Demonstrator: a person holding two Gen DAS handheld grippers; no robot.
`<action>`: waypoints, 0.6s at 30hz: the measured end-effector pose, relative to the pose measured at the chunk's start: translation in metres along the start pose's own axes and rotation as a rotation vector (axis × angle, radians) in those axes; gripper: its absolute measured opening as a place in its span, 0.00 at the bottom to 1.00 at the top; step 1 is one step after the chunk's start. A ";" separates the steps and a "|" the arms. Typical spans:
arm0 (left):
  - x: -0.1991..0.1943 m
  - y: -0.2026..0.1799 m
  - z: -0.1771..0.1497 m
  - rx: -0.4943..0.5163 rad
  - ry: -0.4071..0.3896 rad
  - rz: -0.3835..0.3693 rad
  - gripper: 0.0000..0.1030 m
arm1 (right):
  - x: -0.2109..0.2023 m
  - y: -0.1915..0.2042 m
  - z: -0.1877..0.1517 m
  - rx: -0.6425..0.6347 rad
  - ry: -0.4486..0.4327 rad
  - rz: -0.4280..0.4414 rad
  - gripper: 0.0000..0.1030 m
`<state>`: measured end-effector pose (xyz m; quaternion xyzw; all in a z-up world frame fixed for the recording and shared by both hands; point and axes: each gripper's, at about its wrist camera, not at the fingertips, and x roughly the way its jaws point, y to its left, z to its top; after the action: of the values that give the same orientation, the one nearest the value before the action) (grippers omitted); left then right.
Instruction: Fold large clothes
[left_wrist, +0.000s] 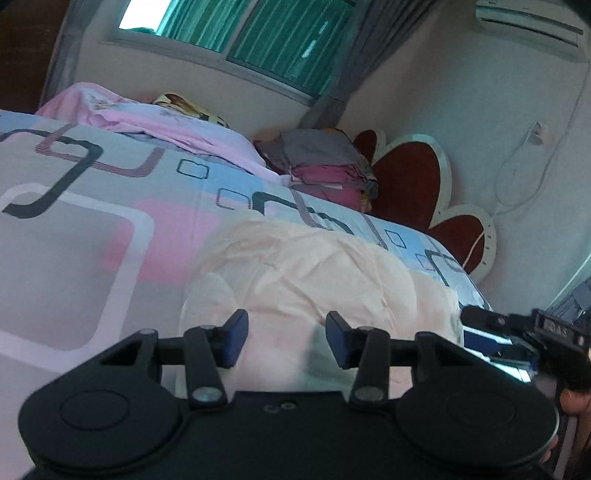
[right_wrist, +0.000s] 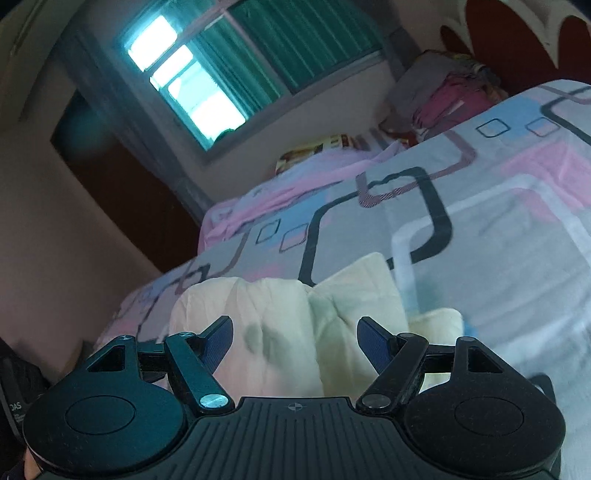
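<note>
A pale cream garment (left_wrist: 306, 273) lies bunched on the patterned bed sheet (left_wrist: 74, 229), right in front of my left gripper (left_wrist: 286, 338). That gripper is open and holds nothing. In the right wrist view the same garment (right_wrist: 280, 317) lies in soft folds before my right gripper (right_wrist: 295, 341), which is open and empty, its jaws wide apart. The right gripper also shows at the right edge of the left wrist view (left_wrist: 517, 325), close to the garment's edge.
A pink blanket (left_wrist: 155, 122) lies at the far side of the bed. A stack of folded clothes (left_wrist: 325, 166) sits by the red petal-shaped headboard (left_wrist: 410, 177). A window with green blinds (left_wrist: 258, 40) is behind the bed. The bed sheet also shows in the right wrist view (right_wrist: 498, 229).
</note>
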<state>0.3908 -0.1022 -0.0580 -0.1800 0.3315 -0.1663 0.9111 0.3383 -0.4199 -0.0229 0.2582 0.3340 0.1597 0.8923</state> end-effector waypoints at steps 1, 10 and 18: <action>0.005 -0.001 0.001 0.011 0.008 0.002 0.43 | 0.005 0.001 0.001 -0.011 0.011 -0.003 0.72; 0.026 -0.024 0.005 0.175 0.047 -0.014 0.42 | 0.016 0.023 -0.029 -0.209 0.069 -0.208 0.12; 0.078 -0.064 -0.021 0.379 0.184 0.031 0.42 | 0.040 -0.024 -0.071 -0.176 0.131 -0.317 0.11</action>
<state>0.4212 -0.1961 -0.0876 0.0156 0.3790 -0.2274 0.8969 0.3215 -0.3962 -0.1028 0.1124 0.4129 0.0622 0.9017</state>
